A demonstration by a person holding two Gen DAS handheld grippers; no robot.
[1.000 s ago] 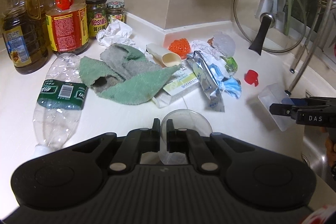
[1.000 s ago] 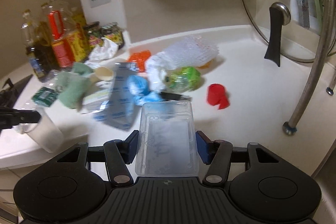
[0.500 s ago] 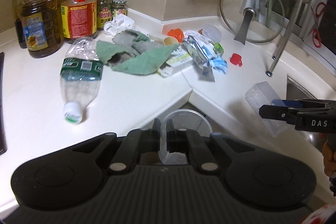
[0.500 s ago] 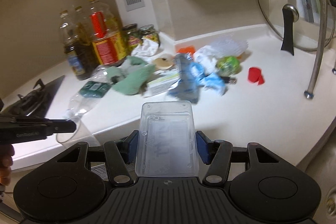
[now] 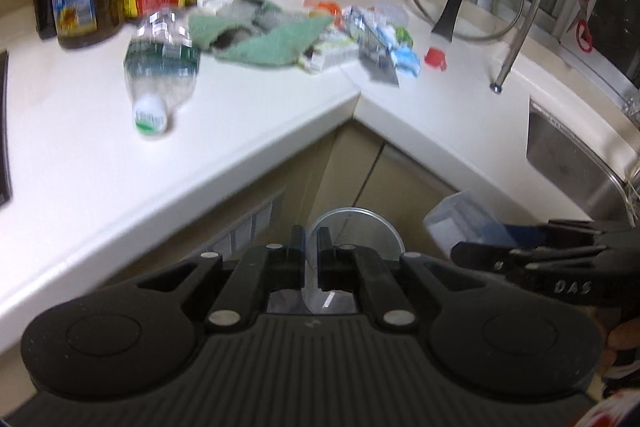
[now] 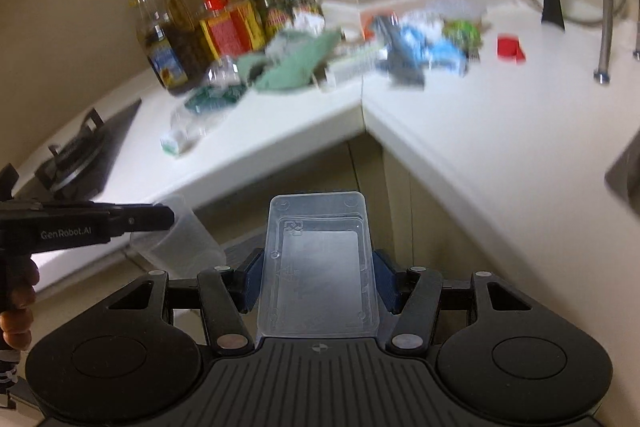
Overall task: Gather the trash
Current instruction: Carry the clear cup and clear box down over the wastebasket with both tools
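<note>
The right claw [image 6: 318, 285] gripped a clear tray [image 6: 319, 267], long axis pointing forward. The left claw [image 5: 311, 259] pinched a cup [image 5: 356, 233] by its rim. Both were off the counter [image 6: 500, 131]; the litter there was blurred.

Across the bottom of the left wrist view sits the left tongs [image 5: 311, 259]: matte black, a ribbed centre plate flanked by two big round housings with shallow discs pressed in. Four silver screw heads shine on the angled link arms, and two narrow black fingers [image 5: 297, 247] run forward. At lower right of that frame the other tool shows side-on, black, with white "DAS" lettering and a glimpse of skin beneath.

In the right wrist view, the right tongs [image 6: 318, 277] have the same black body, ribs, discs and silver screws, but blue pads [image 6: 385, 279]. At left, a black bar reads "GenRobot.AI"; bare fingers [image 6: 18, 307] wrap the grip below.
</note>
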